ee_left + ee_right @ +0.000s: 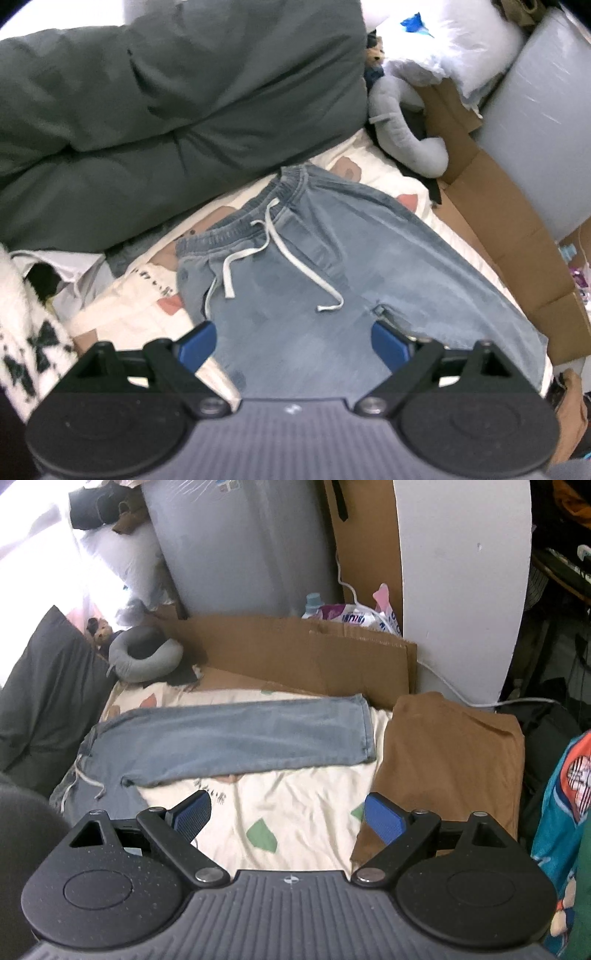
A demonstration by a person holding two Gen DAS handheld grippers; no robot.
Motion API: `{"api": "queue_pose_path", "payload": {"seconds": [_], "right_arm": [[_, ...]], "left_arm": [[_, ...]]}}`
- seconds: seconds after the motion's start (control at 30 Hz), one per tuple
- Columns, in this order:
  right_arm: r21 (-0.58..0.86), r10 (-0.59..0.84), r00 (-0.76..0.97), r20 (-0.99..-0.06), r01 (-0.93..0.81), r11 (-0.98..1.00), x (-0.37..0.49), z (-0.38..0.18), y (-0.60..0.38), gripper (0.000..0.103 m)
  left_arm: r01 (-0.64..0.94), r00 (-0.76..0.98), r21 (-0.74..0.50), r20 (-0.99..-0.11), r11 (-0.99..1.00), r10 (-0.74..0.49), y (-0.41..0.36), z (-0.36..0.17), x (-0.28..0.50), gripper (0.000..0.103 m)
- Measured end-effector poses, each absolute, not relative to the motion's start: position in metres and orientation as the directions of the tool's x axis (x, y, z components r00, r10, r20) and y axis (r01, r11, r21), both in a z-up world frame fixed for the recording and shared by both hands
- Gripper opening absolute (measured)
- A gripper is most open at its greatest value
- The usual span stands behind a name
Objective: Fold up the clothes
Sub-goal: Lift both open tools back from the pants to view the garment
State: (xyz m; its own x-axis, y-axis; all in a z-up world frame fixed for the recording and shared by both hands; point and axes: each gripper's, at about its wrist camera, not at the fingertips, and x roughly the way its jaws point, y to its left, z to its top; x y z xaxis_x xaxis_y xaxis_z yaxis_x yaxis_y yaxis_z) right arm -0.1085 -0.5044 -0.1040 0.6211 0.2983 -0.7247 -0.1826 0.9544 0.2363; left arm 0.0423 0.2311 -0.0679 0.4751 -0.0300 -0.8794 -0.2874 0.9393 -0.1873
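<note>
Light blue denim trousers (314, 266) lie flat on a cream patterned bedsheet (140, 302), elastic waistband (258, 206) toward the far side and a white drawstring (280, 254) trailing over the front. My left gripper (293, 341) hovers above the trousers below the waist, jaws wide open and empty. In the right wrist view one trouser leg (236, 734) stretches to the right, its hem near a folded brown garment (447, 760). My right gripper (288, 818) hangs open over the bare bedsheet (295, 812) in front of that leg, holding nothing.
A dark grey duvet (166, 99) is heaped at the far left. A grey neck pillow (144, 657) and flattened cardboard (295, 653) line the far side of the bed. A black-and-white fuzzy cloth (26, 325) lies at the left. A teal printed garment (565, 834) hangs at the right.
</note>
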Motion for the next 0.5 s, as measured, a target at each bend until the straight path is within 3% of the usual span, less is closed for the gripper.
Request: {"api": "queue_pose_path", "payload": {"seconds": [0.37, 0.5], "right_arm": [[0.270, 0.331, 0.594, -0.734, -0.192, 0.943, -0.145, -0.126, -0.504, 0.094], [0.291, 0.339, 0.572, -0.747, -0.177, 0.940, -0.159, -0.147, -0.503, 0.094]], "left_arm": [[-0.174, 0.504, -0.090, -0.864, 0.981, 0.010, 0.228, -0.074, 0.015, 0.091], [-0.201, 0.486, -0.130, -0.874, 0.971, -0.016, 0.237, -0.096, 0.012, 0.076]]}}
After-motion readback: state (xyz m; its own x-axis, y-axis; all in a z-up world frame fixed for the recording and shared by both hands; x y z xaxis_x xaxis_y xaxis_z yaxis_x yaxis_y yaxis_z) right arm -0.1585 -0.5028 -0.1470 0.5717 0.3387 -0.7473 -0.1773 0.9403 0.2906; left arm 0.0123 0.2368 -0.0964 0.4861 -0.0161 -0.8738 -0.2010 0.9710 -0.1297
